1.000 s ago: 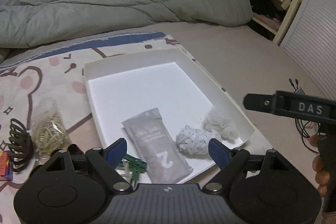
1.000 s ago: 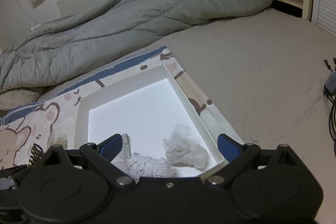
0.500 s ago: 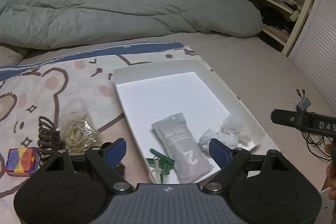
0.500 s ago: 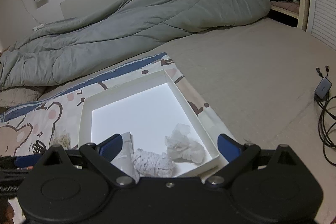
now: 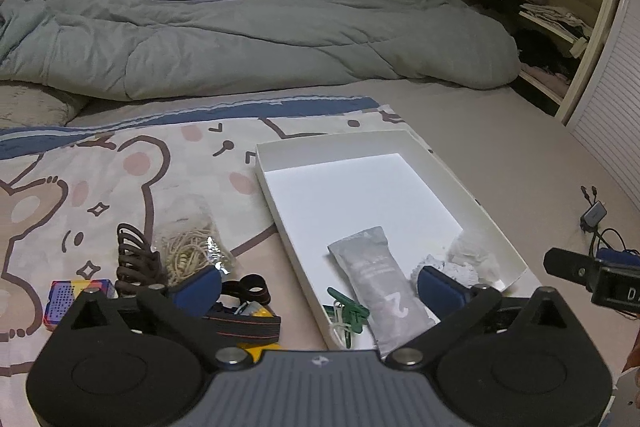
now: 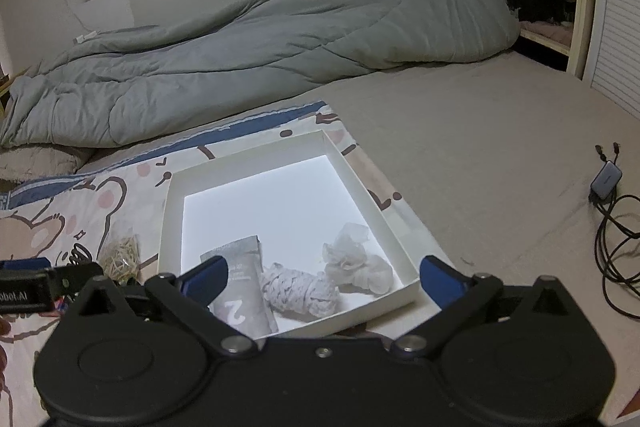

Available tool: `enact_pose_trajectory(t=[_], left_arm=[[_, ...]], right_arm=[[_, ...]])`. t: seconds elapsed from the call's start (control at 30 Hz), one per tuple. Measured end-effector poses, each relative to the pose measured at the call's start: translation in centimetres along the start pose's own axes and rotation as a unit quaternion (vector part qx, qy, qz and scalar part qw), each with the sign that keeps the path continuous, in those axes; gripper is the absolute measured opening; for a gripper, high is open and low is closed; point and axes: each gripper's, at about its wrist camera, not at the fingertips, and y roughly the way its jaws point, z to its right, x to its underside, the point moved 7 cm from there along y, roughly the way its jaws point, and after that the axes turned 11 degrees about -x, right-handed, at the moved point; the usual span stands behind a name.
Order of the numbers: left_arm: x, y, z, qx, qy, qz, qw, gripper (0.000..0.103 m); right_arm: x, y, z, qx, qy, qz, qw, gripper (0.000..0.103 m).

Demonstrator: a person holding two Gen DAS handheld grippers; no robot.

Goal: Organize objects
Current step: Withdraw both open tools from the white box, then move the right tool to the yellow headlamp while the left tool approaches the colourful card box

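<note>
Right wrist | white box [image 6: 396, 223]: grey pouch [image 6: 244, 291], two wads | both tools spread, just widened, empty

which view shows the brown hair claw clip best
The left wrist view: the brown hair claw clip lies in full sight on the bear blanket. In the right wrist view only its tips peek above the gripper hardware.

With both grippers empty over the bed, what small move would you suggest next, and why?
Probably lower the open left gripper onto the brown hair claw. It lies on the bear blanket outside the white box, which already holds the grey pouch.
</note>
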Motion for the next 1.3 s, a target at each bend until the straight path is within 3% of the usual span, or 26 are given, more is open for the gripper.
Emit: enact_pose_trajectory(t=[0.67, 1.0, 1.3], left_arm=[[-0.2, -0.8, -1.7, -0.013, 0.0, 0.012, 0.9998, 0.103], [0.2, -0.4, -5.1, -0.04, -0.016, 0.006, 0.999, 0.103], [0.4, -1.1, -9.3, -0.066, -0.037, 0.011, 0.9971, 0.103]], right_arm=[[0.4, -0.3, -1.8, 0.003, -0.022, 0.008, 1.0, 0.103], [0.2, 0.8, -2.8, 0.001, -0.017, 0.003, 1.0, 0.103], [-0.1, 2.3, -6.6, -0.026, -0.03, -0.001, 0.999, 0.103]])
